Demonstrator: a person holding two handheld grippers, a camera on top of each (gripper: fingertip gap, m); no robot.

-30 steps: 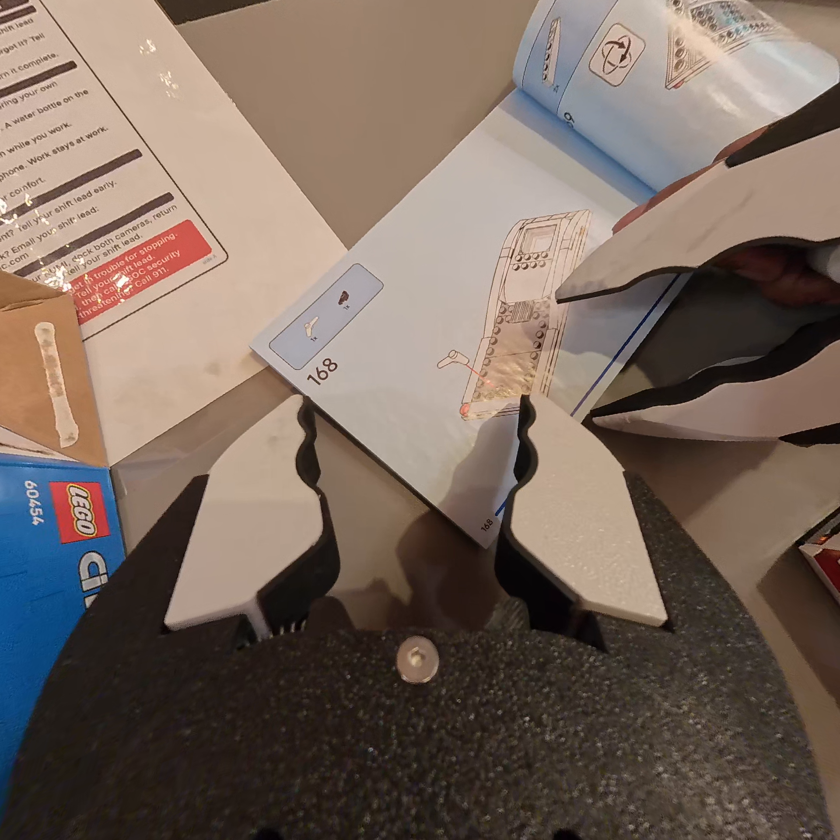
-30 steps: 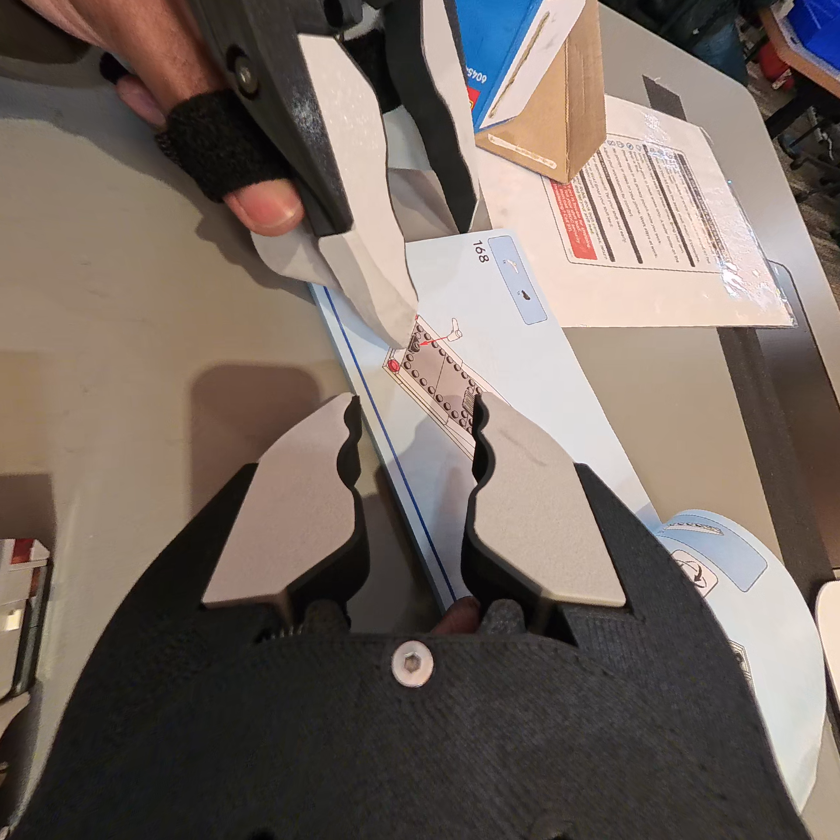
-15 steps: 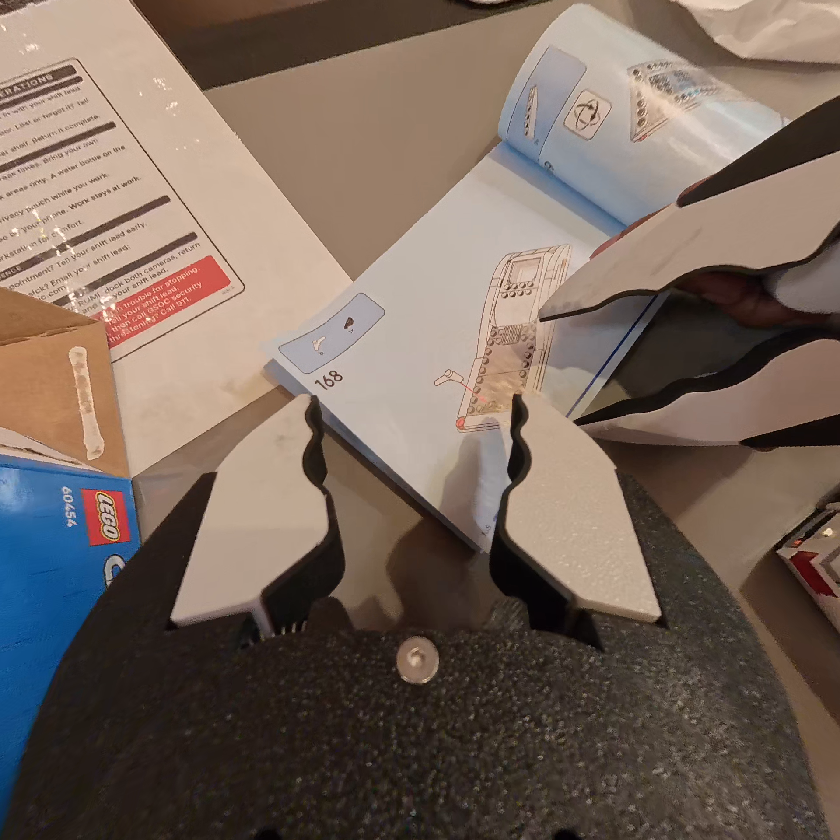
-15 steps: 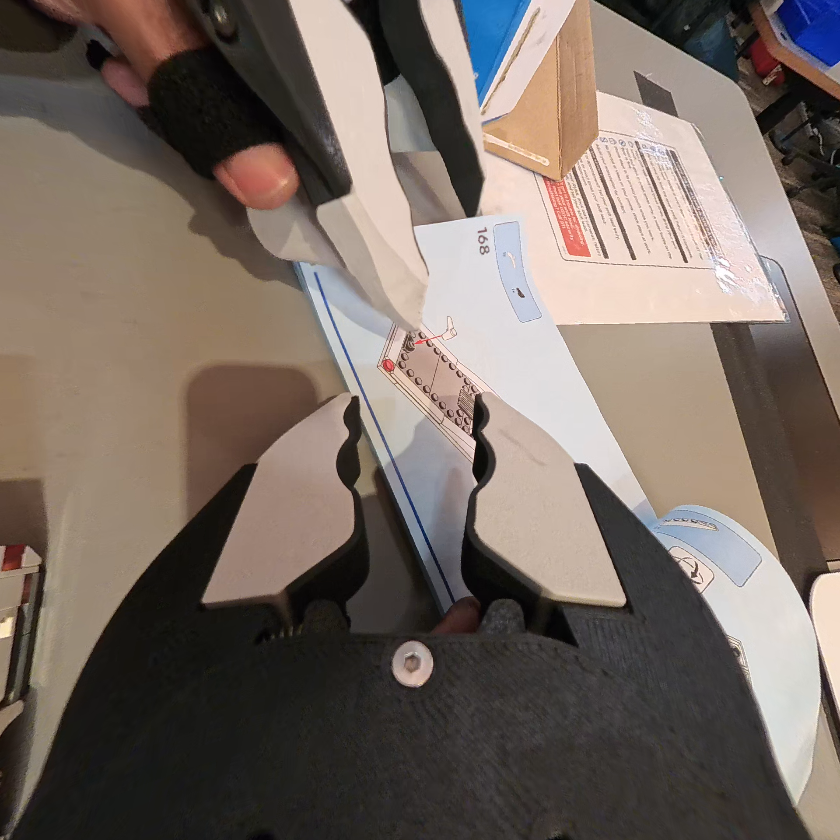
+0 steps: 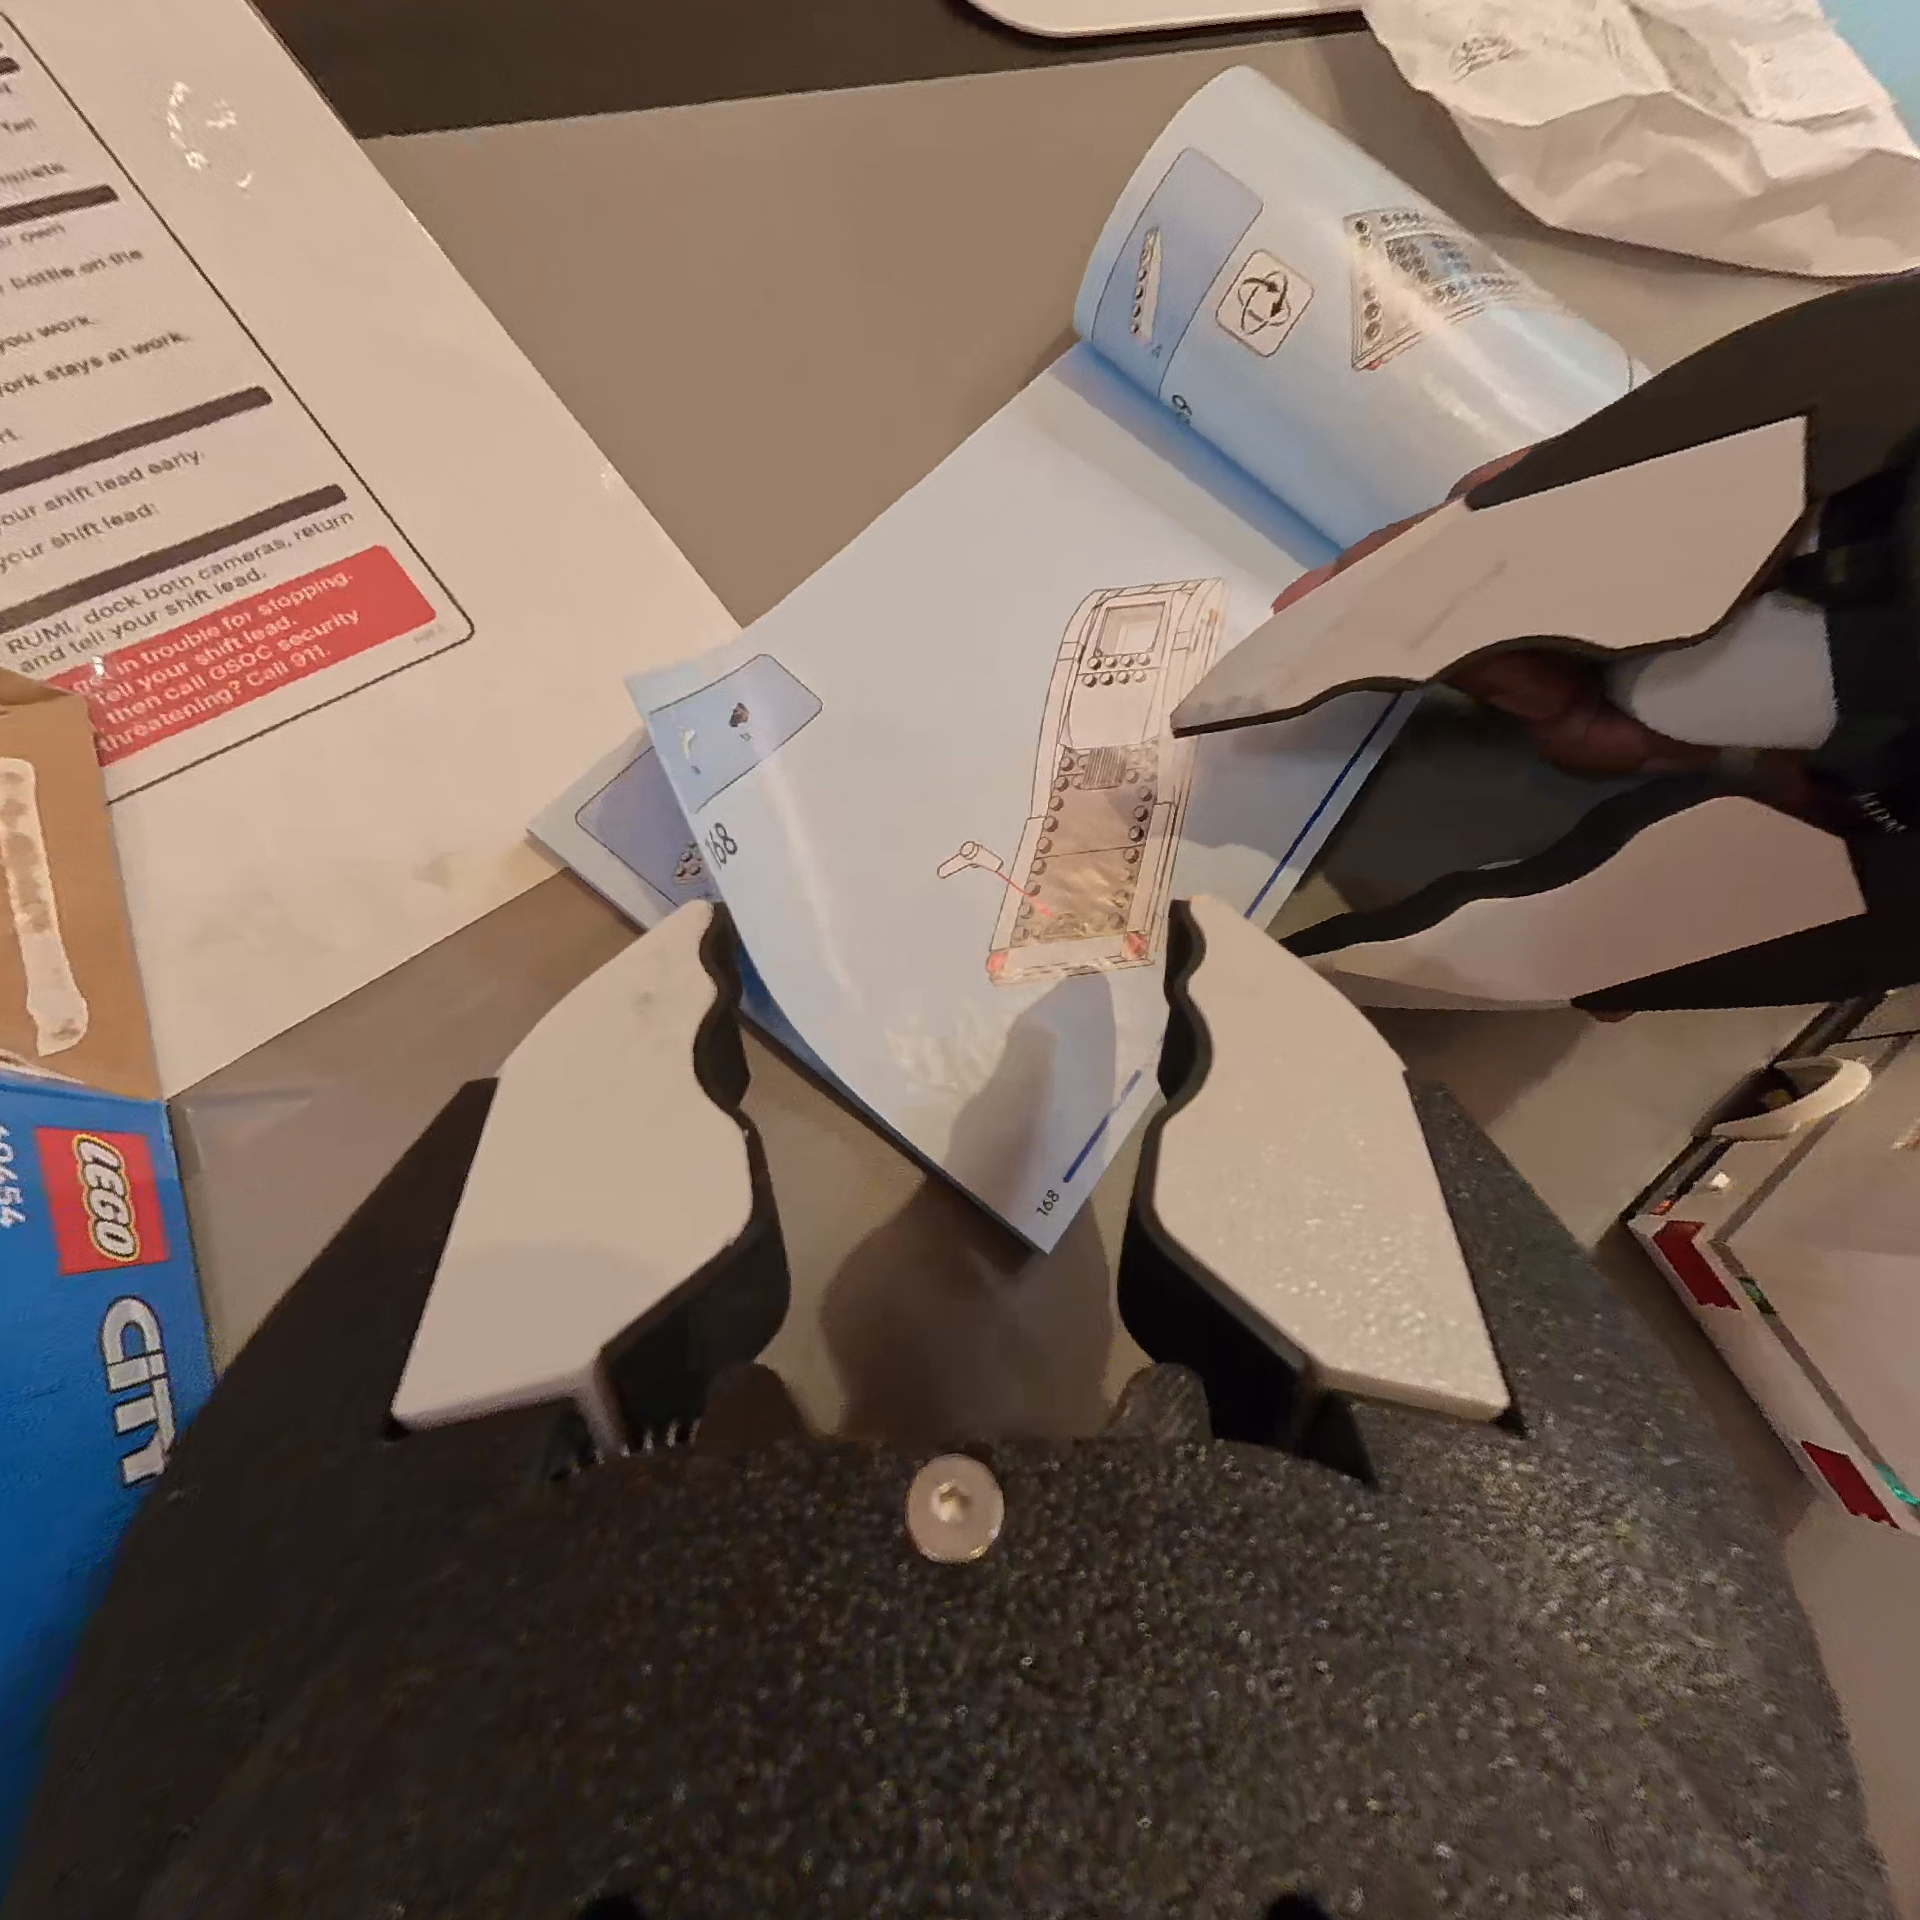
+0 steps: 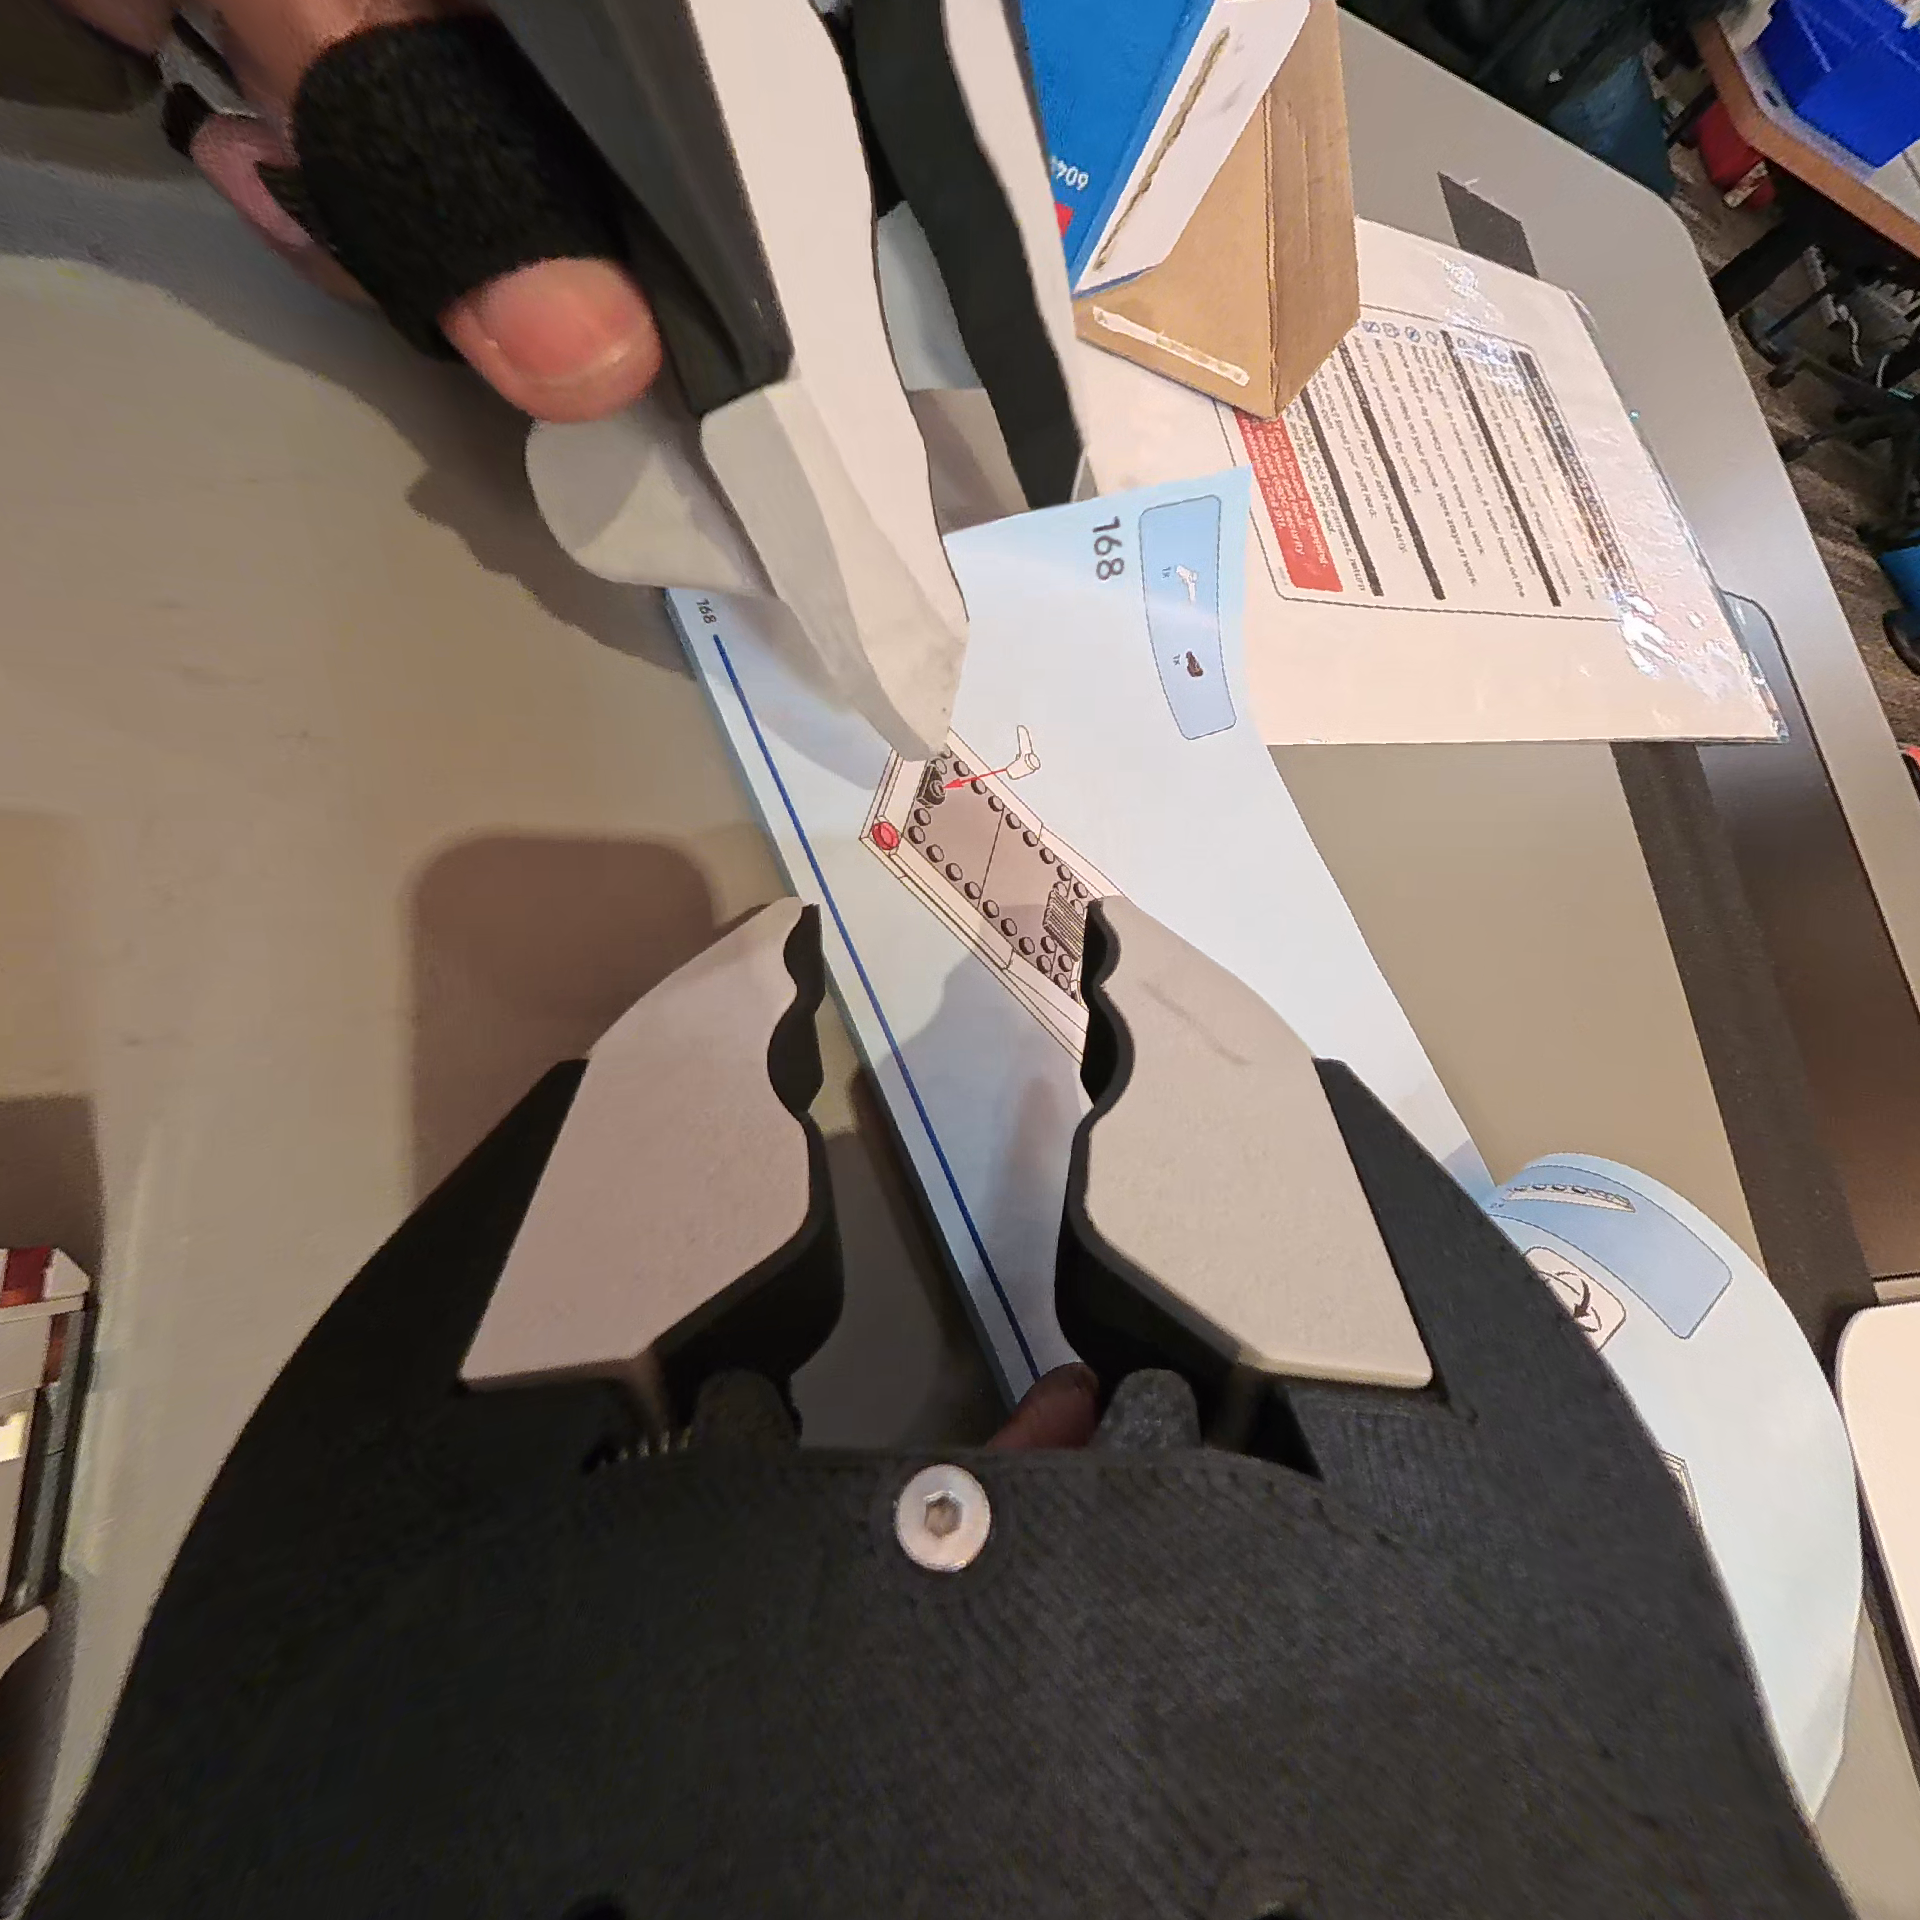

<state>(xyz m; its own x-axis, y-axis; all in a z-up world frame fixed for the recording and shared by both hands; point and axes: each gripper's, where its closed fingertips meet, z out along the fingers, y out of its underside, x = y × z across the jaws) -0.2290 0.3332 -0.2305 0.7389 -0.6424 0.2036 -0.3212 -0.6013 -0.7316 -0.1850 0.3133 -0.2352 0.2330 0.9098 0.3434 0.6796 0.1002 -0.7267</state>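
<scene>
An open light-blue instruction booklet (image 5: 935,831) lies on the grey table (image 5: 779,364). Its top page is lifted and curled, and a corner of the page beneath shows at its left. My left gripper (image 5: 951,935) is open; the raised page's near corner stands between its fingers without being pressed. My right gripper (image 5: 1247,831) comes in from the right, open, astride the page's blue-lined edge, with a person's finger under the page. In the right wrist view my right gripper (image 6: 951,925) is open over the booklet (image 6: 1195,883), and my left gripper (image 6: 997,613) hangs above it.
A laminated printed sheet (image 5: 312,520) lies at the left, with a blue box with a cardboard flap (image 5: 83,1299) beside it. Crumpled white paper (image 5: 1662,135) lies at the far right. A white and red brick model (image 5: 1818,1299) stands at the right.
The top page has risen and curled, uncovering the corner of the page beneath. My left gripper moved forward over the page's corner and its fingers narrowed slightly. The right gripper has held its place.
</scene>
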